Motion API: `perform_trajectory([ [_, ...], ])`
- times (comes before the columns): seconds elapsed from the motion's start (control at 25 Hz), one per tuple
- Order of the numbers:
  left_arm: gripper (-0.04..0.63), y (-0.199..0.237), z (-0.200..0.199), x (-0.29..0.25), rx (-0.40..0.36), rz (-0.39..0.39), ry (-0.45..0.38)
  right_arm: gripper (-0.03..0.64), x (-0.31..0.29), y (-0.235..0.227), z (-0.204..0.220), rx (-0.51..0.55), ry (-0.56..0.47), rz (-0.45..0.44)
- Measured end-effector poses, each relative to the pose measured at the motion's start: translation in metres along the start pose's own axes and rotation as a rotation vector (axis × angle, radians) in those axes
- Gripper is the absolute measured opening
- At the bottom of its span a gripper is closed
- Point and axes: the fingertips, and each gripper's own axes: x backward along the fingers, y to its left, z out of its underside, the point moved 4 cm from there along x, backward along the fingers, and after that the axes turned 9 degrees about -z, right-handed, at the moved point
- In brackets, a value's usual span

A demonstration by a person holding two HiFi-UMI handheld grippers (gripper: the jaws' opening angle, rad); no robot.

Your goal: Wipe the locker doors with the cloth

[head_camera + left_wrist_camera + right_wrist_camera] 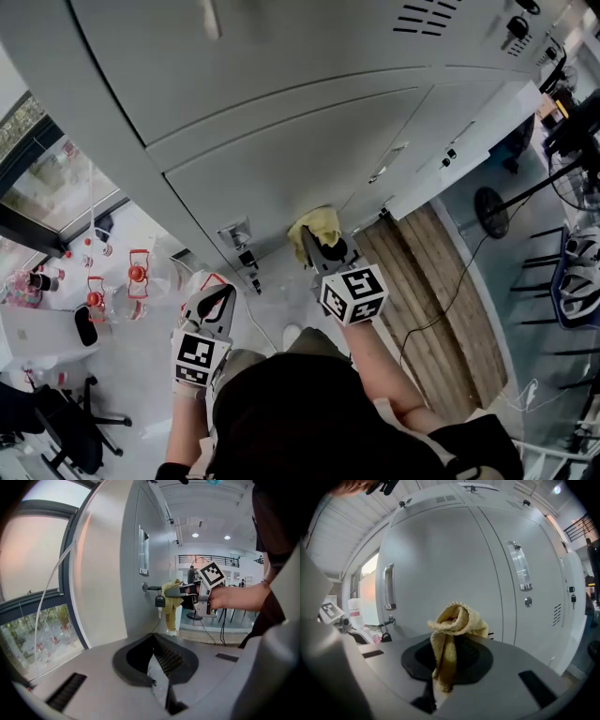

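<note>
Grey locker doors (440, 564) are filling the background, the right gripper (315, 241) clamping the yellow cloth (319, 223) near a lower one. Pressing it flat in overlapping strokes is looking wisest; the left gripper (218, 298) is hanging closed, empty.

The cloth (451, 637) is showing pale yellow against light grey locker doors (454, 559). The left tongs (225, 292) and right tongs (312, 240) are wearing black-and-white square markers (353, 293), and brown wood planks (441, 300) are striping the floor.

Nubbly cloth (450, 639), smooth matt locker doors (440, 559)
</note>
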Motion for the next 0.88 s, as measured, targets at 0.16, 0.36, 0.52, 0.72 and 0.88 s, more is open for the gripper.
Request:
perform_trajectory([
  [0.16,0.008,0.01,0.005,0.011,-0.007,0.009,0.001,0.054,-0.009,0.024,0.006,-0.004,0.006,-0.026],
  [0.36,0.009,0.025,0.01,0.027,-0.018,0.019,-0.002,0.054,-0.017,0.051,0.012,-0.014,0.009,-0.044],
  [0.52,0.008,0.034,0.015,0.038,-0.024,0.031,-0.005,0.054,-0.025,0.073,0.019,-0.023,0.017,-0.063],
  [0.72,0.009,0.045,0.02,0.05,-0.03,0.043,-0.013,0.054,-0.034,0.101,0.024,-0.034,0.015,-0.083],
  [0.88,0.008,0.054,0.025,0.058,-0.034,0.053,-0.013,0.054,-0.037,0.11,0.028,-0.065,0.002,-0.068],
])
